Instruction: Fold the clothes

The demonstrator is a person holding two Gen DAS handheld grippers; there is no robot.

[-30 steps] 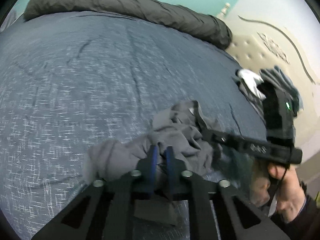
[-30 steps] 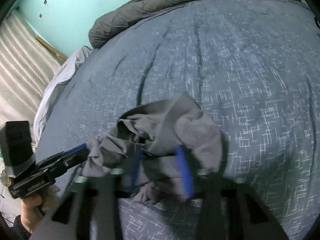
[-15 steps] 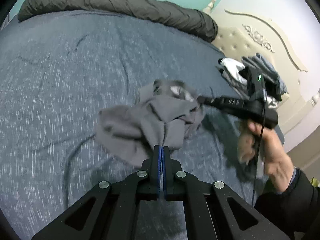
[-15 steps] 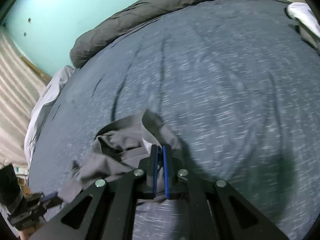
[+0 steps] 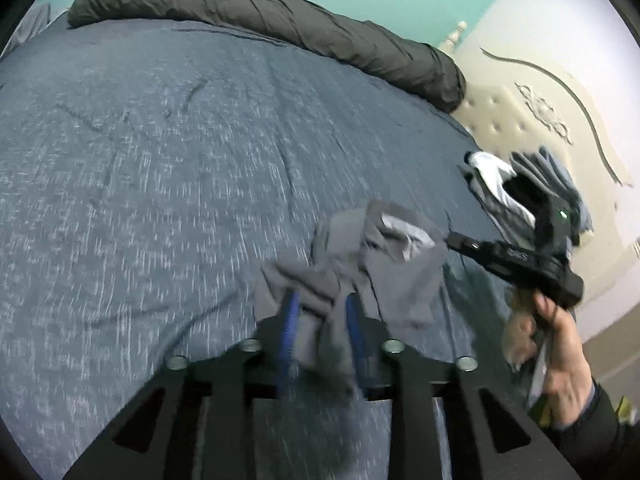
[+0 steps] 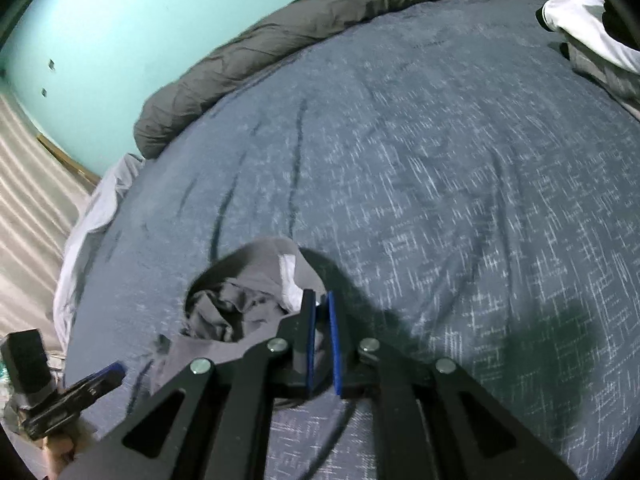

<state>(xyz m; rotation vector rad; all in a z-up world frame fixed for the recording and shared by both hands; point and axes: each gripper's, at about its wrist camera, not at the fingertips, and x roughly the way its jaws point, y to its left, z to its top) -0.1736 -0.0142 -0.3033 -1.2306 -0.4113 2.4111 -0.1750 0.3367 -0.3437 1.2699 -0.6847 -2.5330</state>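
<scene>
A crumpled grey garment (image 5: pixel 380 264) lies on the blue bedspread (image 5: pixel 160 160). My left gripper (image 5: pixel 322 312) has its jaws opening; a bunch of the cloth hangs loosely between the blue pads (image 5: pixel 290 320), which stand apart. My right gripper (image 6: pixel 320 320) has a narrow gap that is starting to widen, and it still pinches the garment (image 6: pixel 240 300) at its edge beside a white label. In the left wrist view the right gripper (image 5: pixel 450 238) holds that edge up at the garment's right side. The left gripper (image 6: pixel 116 370) shows at the lower left of the right wrist view.
A rolled dark grey duvet (image 5: pixel 280 16) runs along the bed's far side. A pile of clothes (image 5: pixel 520 192) sits at the right near the cream headboard (image 5: pixel 540 120). A white sheet (image 6: pixel 88 216) hangs off the bed's left edge. A hand (image 5: pixel 560 340) holds the right gripper.
My left jaws were shut on the cloth half a second ago and now stand apart. The right gripper has drawn the garment's edge to the right and slightly up.
</scene>
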